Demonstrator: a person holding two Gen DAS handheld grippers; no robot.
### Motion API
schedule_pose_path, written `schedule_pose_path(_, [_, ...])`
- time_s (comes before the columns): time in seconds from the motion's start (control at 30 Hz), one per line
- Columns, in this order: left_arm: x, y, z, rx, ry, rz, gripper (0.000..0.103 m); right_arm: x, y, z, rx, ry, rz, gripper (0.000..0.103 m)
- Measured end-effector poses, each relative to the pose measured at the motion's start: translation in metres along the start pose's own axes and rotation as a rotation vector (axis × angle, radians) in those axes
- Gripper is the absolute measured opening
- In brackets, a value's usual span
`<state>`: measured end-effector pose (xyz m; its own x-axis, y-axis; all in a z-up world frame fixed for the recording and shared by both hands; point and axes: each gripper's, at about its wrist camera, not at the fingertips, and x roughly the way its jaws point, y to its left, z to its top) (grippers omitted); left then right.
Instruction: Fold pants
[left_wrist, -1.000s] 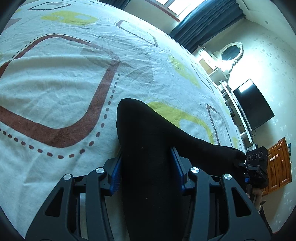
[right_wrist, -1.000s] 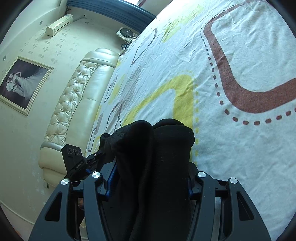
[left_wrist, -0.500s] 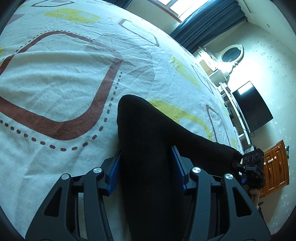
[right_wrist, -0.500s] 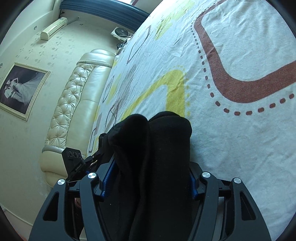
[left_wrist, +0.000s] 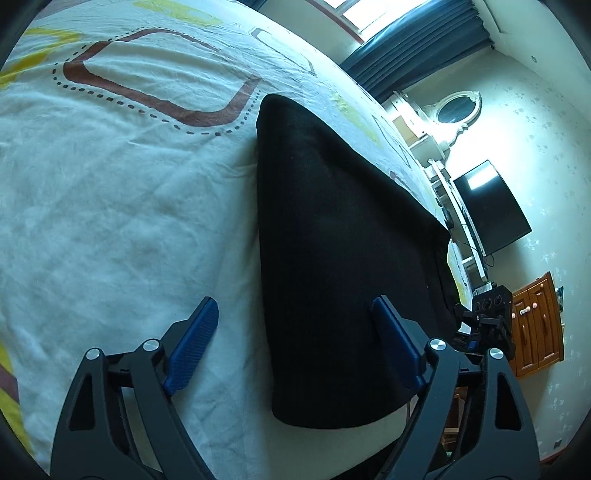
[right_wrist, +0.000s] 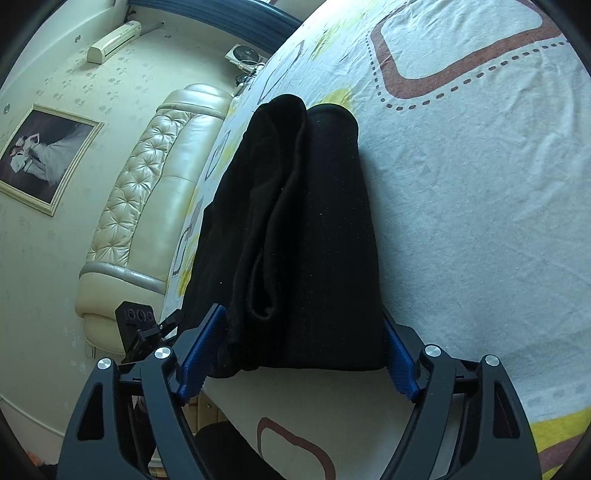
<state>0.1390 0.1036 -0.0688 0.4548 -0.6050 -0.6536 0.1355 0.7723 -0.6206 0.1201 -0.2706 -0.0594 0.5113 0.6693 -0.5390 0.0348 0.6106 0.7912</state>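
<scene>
Folded black pants lay on bedsheet, long axis toward 12 o'clock from left gripper. Both grippers' jaws were opening, pads clear of cloth; right gripper equally near.

pants: 1 | grippers: 2 | bed: 1 | framed picture: 1

Left claw, right claw: black frames, blue ribbed pads, silver screws
</scene>
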Motion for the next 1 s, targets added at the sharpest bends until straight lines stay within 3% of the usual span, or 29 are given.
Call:
schedule_pose_path(0.1, [0.002,-0.014,-0.008,0.072,-0.034,0.066,0.086,0.004,0.006,-0.001,-0.01,-0.003,-0.042,0.077])
schedule_pose_path(0.17, [0.006,-0.018,-0.01,0.087,-0.047,0.093,0.081,0.005,0.005,0.0,0.001,0.001,-0.055,0.063])
schedule_pose_path(0.27, [0.007,-0.02,-0.012,0.093,-0.045,0.077,0.058,0.001,-0.001,0.0,0.014,-0.003,-0.048,0.053])
schedule_pose_path(0.33, [0.006,-0.026,-0.014,0.111,-0.05,0.095,0.051,-0.002,-0.001,0.0,0.022,-0.007,-0.039,0.051])
schedule_pose_path(0.67, [0.001,-0.029,-0.015,0.07,-0.029,0.117,0.042,-0.015,0.0,0.001,0.065,-0.023,0.016,0.041])
schedule_pose_path(1.0, [0.004,-0.031,-0.017,0.091,-0.042,0.145,0.045,-0.01,-0.03,-0.001,0.135,-0.009,0.056,0.044])
